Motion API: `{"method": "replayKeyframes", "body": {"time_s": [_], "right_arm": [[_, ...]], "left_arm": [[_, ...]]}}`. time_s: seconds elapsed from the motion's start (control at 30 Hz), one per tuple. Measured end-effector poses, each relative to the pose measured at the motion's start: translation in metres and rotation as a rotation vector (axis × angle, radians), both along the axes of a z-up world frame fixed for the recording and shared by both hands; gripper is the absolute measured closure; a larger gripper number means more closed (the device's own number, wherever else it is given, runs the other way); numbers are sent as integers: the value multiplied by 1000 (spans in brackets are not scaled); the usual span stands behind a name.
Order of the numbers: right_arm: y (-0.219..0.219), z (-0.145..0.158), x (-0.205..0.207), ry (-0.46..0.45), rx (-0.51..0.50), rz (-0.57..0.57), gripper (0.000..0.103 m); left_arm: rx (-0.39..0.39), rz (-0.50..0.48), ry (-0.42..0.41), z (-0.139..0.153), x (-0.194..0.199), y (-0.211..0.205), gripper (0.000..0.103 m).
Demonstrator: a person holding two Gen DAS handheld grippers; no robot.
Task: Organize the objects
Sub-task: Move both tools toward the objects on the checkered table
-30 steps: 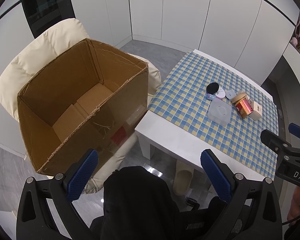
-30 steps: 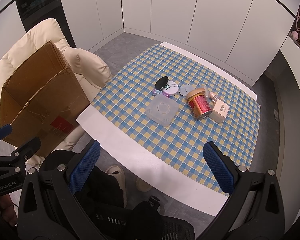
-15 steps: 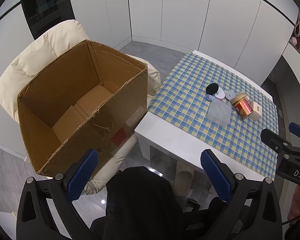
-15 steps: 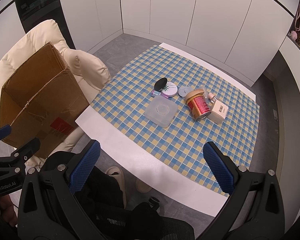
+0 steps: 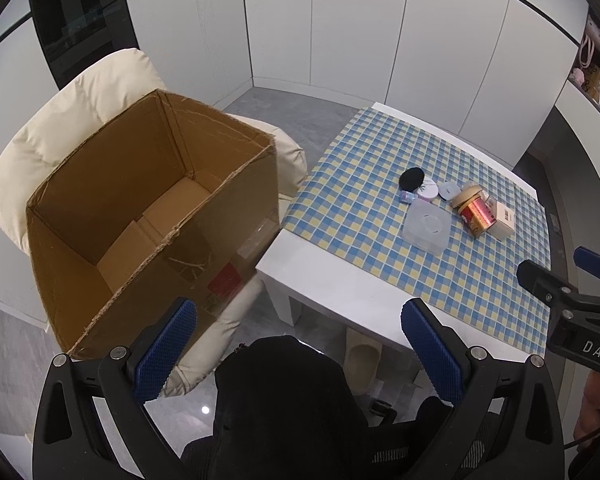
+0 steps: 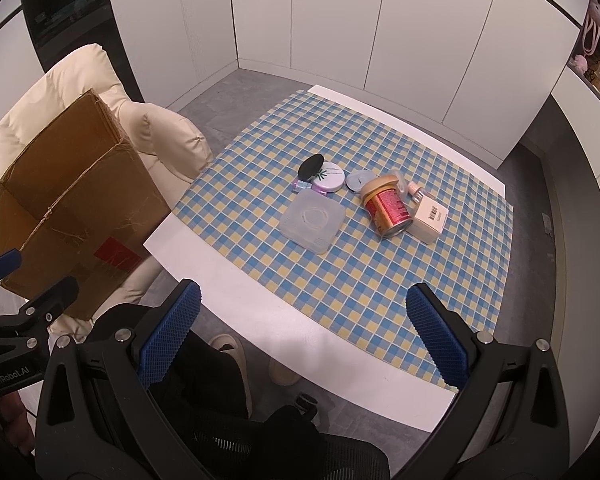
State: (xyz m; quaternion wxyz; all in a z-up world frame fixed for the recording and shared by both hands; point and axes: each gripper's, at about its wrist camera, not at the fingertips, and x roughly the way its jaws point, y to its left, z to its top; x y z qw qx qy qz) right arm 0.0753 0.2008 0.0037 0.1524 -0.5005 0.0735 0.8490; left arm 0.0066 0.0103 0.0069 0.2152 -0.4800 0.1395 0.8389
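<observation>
We held both grippers wide apart and empty above one table, one chair and one box.

We counted one cream chair [image 5: 80, 120] carrying one open cardboard box [image 5: 112, 208], empty inside, with a red label on its side; beside it stood one white table [image 6: 260, 280] under one blue-and-yellow checked cloth [image 6: 380, 272]. On the cloth, clustered together, lay one clear square container [image 6: 313, 221], one red can [image 6: 388, 210] on its side, one white carton [image 6: 430, 220] with a barcode, one round compact [image 6: 330, 178] and one black puff [image 6: 311, 166]. Our left gripper [image 5: 300, 356] and right gripper [image 6: 304, 344] hung short of the table; their bodies read "CenRobot.AI" and "DAS".
</observation>
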Motion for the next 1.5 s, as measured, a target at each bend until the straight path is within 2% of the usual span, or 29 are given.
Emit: {"method": "replayKeyframes", "body": {"time_s": [0.77,1.0,1.3,1.5], "right_arm": [[52,-2,42,-4,-3,-141,0],[64,0,50,7,-1,-151,0],[83,11,49,30,20,-166,0],[108,2,41,14,-31,-167,0]], "left_arm": [[5,-134,-5,-1,24,60,1],[3,-172,-7,-2,29,78,1],[-6,-206,-7,-6,25,109,1],[-31,-245,-6,-16,19,130,1]]}}
